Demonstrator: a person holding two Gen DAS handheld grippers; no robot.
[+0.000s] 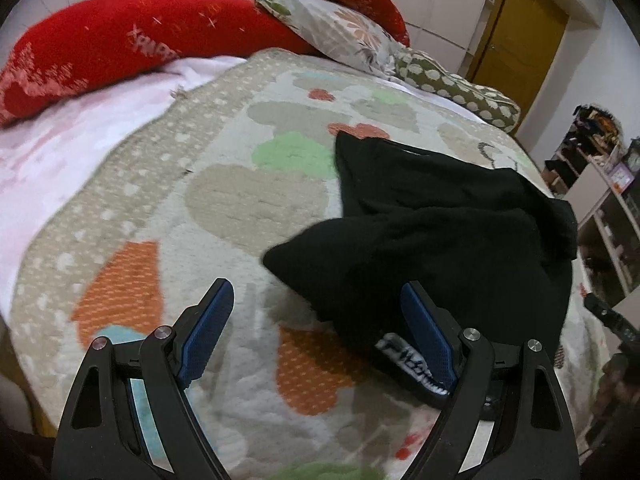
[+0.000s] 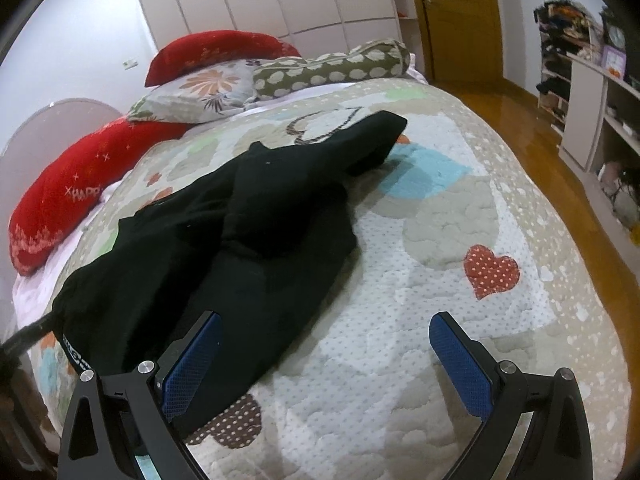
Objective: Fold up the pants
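the left wrist view looks forward and slightly down along the wide-apart fingers of the left gripper (image 1: 316,308), close above the quilt (image 1: 224,208), toward the head of the bed and the red pillow (image 1: 132,40); the black pants (image 1: 440,232) sit right of centre. the right wrist view looks the same general way from the right gripper (image 2: 324,336), seemingly a little higher, with the pants (image 2: 240,224) left of centre. both share the pants, quilt (image 2: 440,240), pillows, the yellow door (image 1: 520,44) and the shelf unit (image 2: 592,92); the left view's edges are blurred.
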